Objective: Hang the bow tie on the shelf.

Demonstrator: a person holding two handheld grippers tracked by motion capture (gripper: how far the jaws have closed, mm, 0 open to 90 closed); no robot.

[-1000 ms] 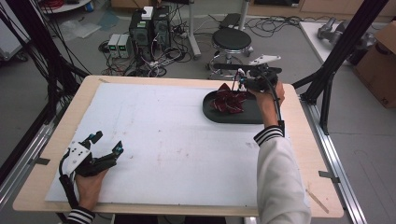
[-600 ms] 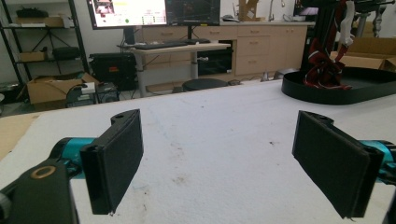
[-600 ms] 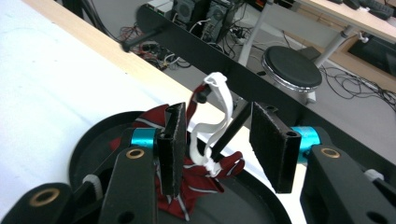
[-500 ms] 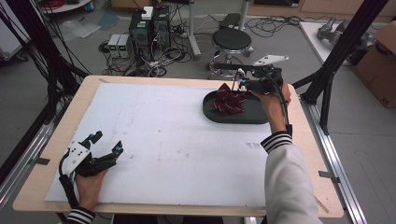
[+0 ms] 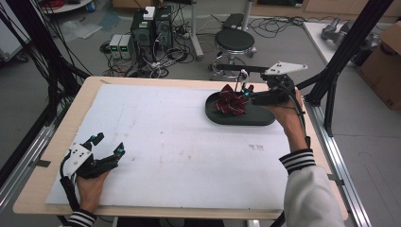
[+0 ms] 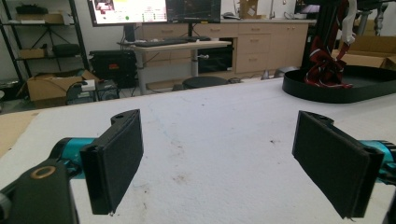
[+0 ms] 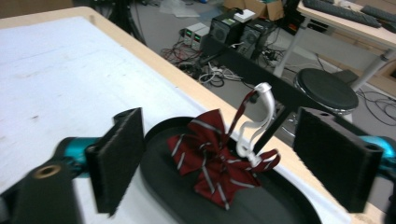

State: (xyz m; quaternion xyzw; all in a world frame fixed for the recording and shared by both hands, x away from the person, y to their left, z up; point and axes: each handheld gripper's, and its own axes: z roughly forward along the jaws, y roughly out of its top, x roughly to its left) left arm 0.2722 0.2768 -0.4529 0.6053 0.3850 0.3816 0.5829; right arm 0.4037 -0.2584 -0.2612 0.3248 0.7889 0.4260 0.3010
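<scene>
White mat point(image 5: 179, 142) lies free; black tray point(image 5: 236, 118) blocks far right.

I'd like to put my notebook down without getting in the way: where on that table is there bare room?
The white sheet is bare between the left gripper and the black tray, across the whole middle. It is crowded at the far right, where the right gripper hangs open over the striped bow in the tray.
</scene>
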